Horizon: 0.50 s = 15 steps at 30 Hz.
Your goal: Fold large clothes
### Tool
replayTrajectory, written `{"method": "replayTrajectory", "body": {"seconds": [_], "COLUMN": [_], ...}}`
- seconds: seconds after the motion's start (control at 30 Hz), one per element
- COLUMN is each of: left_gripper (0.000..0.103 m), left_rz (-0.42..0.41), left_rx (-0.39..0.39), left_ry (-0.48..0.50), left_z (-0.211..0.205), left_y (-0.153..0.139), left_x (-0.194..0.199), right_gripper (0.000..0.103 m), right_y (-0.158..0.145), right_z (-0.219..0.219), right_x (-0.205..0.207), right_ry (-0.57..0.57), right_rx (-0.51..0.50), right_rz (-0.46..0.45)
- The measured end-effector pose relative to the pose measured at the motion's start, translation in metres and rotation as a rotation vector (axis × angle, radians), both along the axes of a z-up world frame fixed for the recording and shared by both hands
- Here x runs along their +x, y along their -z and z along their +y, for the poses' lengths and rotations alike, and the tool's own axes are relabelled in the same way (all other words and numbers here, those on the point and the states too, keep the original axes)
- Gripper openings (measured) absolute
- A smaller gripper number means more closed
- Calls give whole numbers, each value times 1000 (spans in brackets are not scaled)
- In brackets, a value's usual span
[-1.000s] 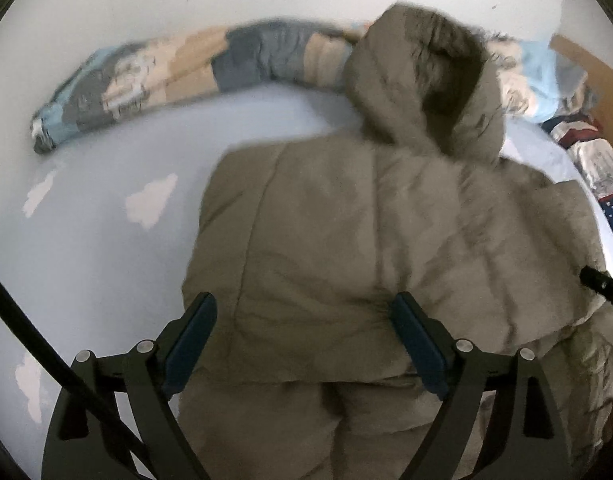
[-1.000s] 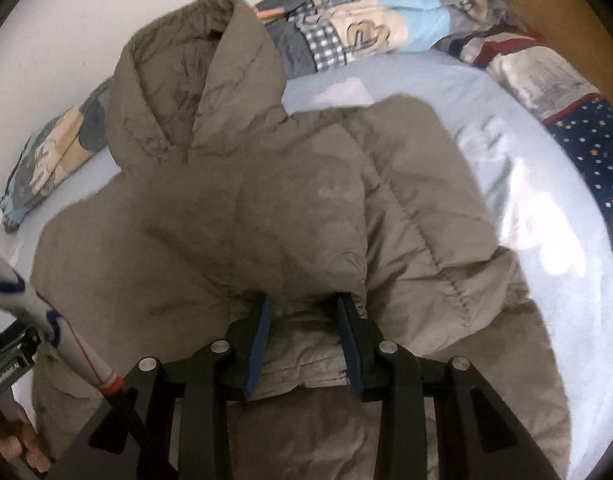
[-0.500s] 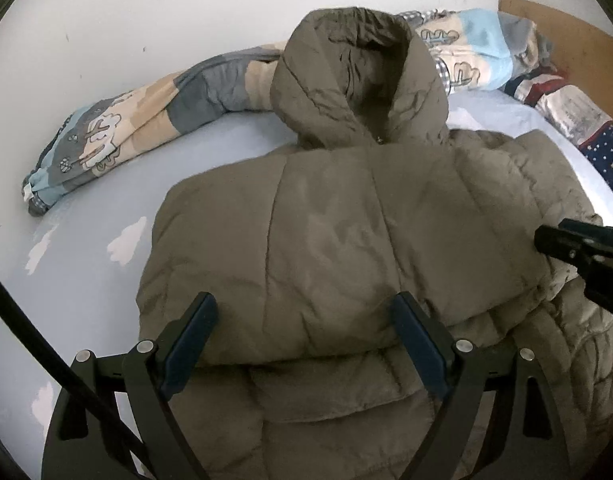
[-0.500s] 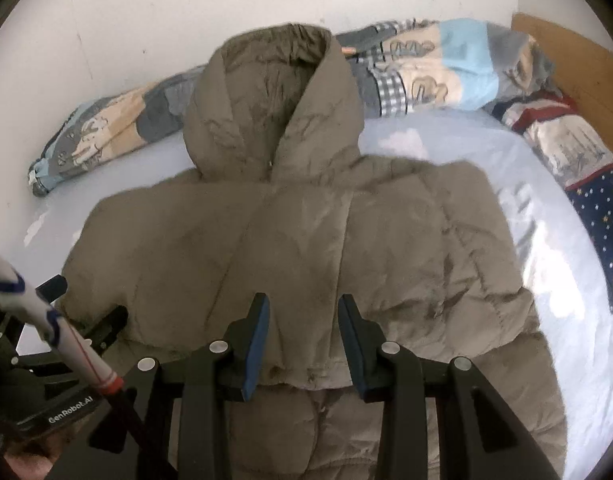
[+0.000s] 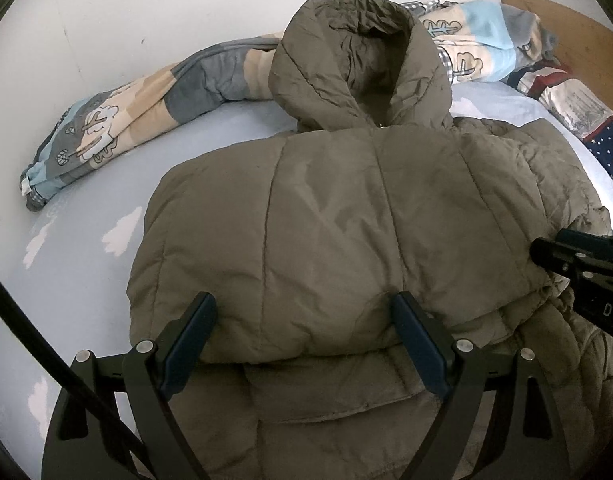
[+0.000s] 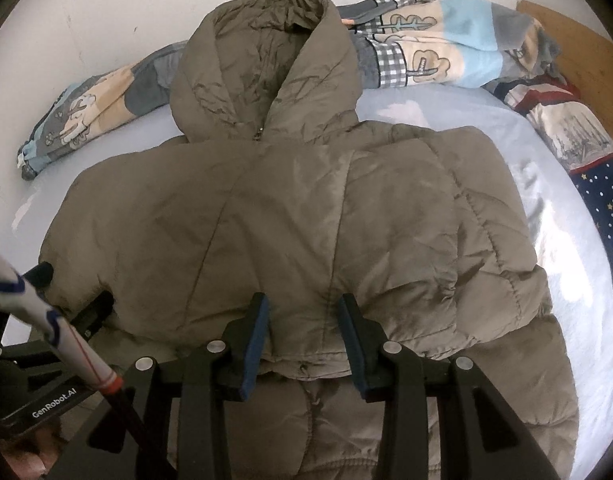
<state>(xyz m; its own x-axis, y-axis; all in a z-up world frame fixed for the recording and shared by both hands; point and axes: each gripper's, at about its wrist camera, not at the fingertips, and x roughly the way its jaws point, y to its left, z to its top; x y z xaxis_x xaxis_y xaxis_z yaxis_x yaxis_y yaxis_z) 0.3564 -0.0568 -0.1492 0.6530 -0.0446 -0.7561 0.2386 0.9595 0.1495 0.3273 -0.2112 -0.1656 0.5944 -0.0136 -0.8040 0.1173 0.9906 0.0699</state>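
An olive hooded puffer coat (image 5: 338,208) lies flat on the bed with its hood (image 5: 358,60) toward the wall. Its upper part is folded down over the lower part, and the fold edge is nearest me. My left gripper (image 5: 302,320) is wide open and straddles the middle of that fold edge. My right gripper (image 6: 304,316) stands over the same edge further right, its jaws partly apart, with a ridge of coat (image 6: 306,220) lying between the tips and not pinched. Part of the right gripper's black frame (image 5: 578,264) shows at the left wrist view's right side.
The coat lies on a light blue cloud-print sheet (image 5: 86,208). A rolled patchwork quilt (image 5: 146,120) runs along the white wall. Navy star-print bedding (image 6: 602,200) and a wooden headboard (image 6: 578,44) are at the right. A white striped rod (image 6: 46,312) crosses the lower left.
Both views have rolled and shifted, so the coat now sits straight with the hood centred. The flap that my right gripper held up now lies flat, and its jaws are slightly wider.
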Motion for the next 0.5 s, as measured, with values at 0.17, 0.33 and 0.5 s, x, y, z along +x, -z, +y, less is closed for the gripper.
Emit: {"method": "replayTrajectory", "body": {"seconds": [0.17, 0.33, 0.5], "left_gripper": [89, 89, 89], "left_rz": [1, 0, 1], "left_rx": [2, 3, 4], "left_ry": [0, 0, 0], "left_z": [0, 0, 0], "left_y": [1, 1, 1], "left_x": [1, 0, 1], "right_gripper": [40, 40, 40], "right_y": [2, 3, 3], "right_z": [-1, -1, -1], "right_x": [1, 2, 2], "right_ry": [4, 3, 2], "right_rx": [14, 12, 12], "right_rz": [8, 11, 12]}}
